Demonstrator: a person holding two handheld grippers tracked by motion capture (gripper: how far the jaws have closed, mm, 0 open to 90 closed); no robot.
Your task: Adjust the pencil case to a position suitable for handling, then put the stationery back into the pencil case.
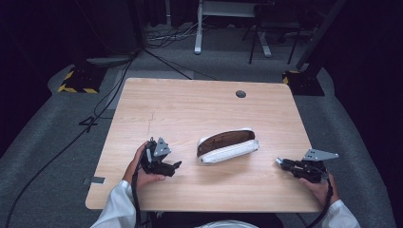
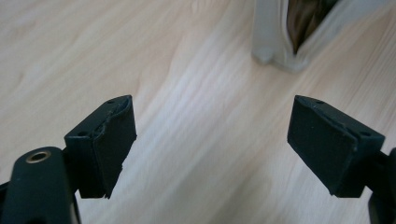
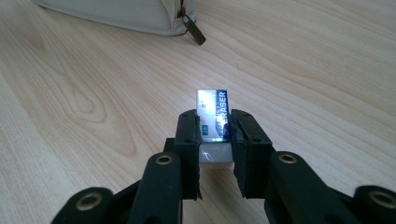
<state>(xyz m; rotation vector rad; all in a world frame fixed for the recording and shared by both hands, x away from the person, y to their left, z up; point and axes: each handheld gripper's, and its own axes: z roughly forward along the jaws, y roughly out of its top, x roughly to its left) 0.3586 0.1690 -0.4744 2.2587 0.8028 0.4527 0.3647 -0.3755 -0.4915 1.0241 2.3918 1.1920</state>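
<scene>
A white pencil case [image 1: 228, 146] lies unzipped in the middle of the wooden table [image 1: 190, 104], its dark lining showing. Left of it my left gripper [image 1: 175, 166] is held low over the wood, its jaws wide apart with nothing between them; one end of the pencil case [image 2: 285, 32] lies ahead of the left gripper [image 2: 212, 144]. At the right my right gripper [image 1: 279, 162] is shut on an eraser [image 3: 214, 122] in a blue and silver sleeve, pointing at the case. The case's end [image 3: 135, 14] and its zip pull [image 3: 192, 29] lie beyond the right gripper [image 3: 214, 135].
A round cable hole [image 1: 241, 94] sits near the table's far edge. Beyond the table are dark floor, cables, a stand with yellow-black tape [image 1: 78, 80] and desk legs [image 1: 198, 33].
</scene>
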